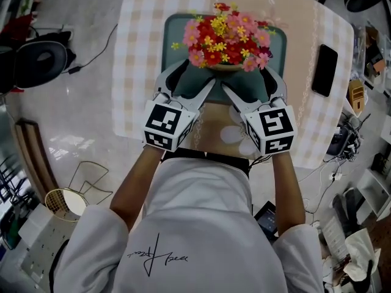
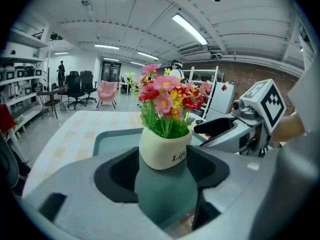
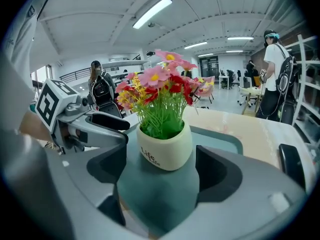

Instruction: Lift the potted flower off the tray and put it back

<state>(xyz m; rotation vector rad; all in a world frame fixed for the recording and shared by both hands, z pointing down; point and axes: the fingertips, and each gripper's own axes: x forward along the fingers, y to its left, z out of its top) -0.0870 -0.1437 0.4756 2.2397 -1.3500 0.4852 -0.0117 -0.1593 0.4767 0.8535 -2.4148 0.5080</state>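
Note:
A cream pot of red, pink and yellow flowers point(image 1: 225, 40) stands upright on the teal tray point(image 1: 177, 29). My left gripper point(image 1: 194, 76) reaches in from the near left and my right gripper point(image 1: 249, 78) from the near right, both low over the tray's front half. In the left gripper view the pot point(image 2: 165, 150) sits at the tips of the open left gripper point(image 2: 162, 168), its right pad very close to the pot wall. In the right gripper view the pot point(image 3: 165, 146) stands between the wide-open right gripper point(image 3: 162, 168), with gaps on both sides.
The tray lies on a table with a checked cloth point(image 1: 137, 54). A black phone point(image 1: 324, 70) lies to the tray's right. The table's near edge is just under my hands. On the floor at left are a wire basket point(image 1: 64, 200) and cables.

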